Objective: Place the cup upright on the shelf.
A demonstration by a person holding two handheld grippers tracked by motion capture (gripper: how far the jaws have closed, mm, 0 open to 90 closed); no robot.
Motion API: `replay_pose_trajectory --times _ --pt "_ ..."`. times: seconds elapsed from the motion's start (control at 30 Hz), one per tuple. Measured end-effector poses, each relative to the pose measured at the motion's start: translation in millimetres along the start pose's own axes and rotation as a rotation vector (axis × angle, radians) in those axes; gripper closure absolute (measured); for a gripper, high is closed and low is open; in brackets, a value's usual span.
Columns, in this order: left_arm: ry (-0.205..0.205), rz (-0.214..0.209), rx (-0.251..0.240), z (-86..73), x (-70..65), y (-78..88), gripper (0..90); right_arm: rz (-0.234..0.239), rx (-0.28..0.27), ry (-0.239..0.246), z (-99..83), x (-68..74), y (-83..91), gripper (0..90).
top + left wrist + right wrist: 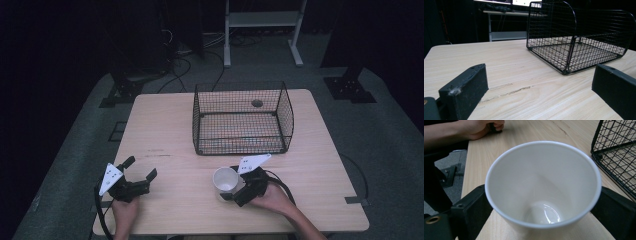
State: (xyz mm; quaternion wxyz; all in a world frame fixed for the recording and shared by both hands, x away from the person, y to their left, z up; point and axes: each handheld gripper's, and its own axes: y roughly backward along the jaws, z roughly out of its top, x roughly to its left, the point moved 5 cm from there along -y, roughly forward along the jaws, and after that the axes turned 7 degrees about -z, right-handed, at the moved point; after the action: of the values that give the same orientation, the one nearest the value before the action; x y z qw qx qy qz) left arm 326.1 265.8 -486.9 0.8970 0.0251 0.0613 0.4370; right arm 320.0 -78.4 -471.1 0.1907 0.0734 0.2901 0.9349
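Note:
A white cup [225, 179] stands upright on the wooden table [165, 125] near the front edge, right of centre. My right gripper [229, 184] reaches it from the right, one jaw on each side. In the right gripper view the empty cup [541, 190] sits between the two black jaws, and both pads touch its outer wall. My left gripper [141, 167] rests at the front left with its jaws spread wide. Between those jaws, in the left gripper view, lies only bare table top [524, 82].
A black wire basket [242, 120] stands empty at the middle back of the table, just behind the cup, with its open side up. Its near corner [616, 152] is close to the cup on the right. A white shelf frame [262, 20] stands beyond the table.

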Motion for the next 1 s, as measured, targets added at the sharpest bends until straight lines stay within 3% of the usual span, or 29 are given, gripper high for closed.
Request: replay_pose_trajectory --times 0.2,0.37,0.63,1.0 --pt "0.001 -0.002 -0.002 0.1 -0.2 0.4 0.0 0.016 -0.011 0.006 1.3 -0.1 2.3 17.0" --pt "0.001 -0.002 -0.001 0.1 -0.3 0.3 0.0 0.004 0.000 0.032 5.3 -1.1 5.7 18.9" --pt "0.001 -0.003 -0.002 0.1 -0.1 0.4 0.0 0.035 -0.001 0.031 18.4 -5.7 9.4 19.1" --pt "0.004 -0.003 -0.001 0.0 -0.1 0.2 0.0 0.054 -0.006 0.003 35.5 -20.2 18.7 19.1"
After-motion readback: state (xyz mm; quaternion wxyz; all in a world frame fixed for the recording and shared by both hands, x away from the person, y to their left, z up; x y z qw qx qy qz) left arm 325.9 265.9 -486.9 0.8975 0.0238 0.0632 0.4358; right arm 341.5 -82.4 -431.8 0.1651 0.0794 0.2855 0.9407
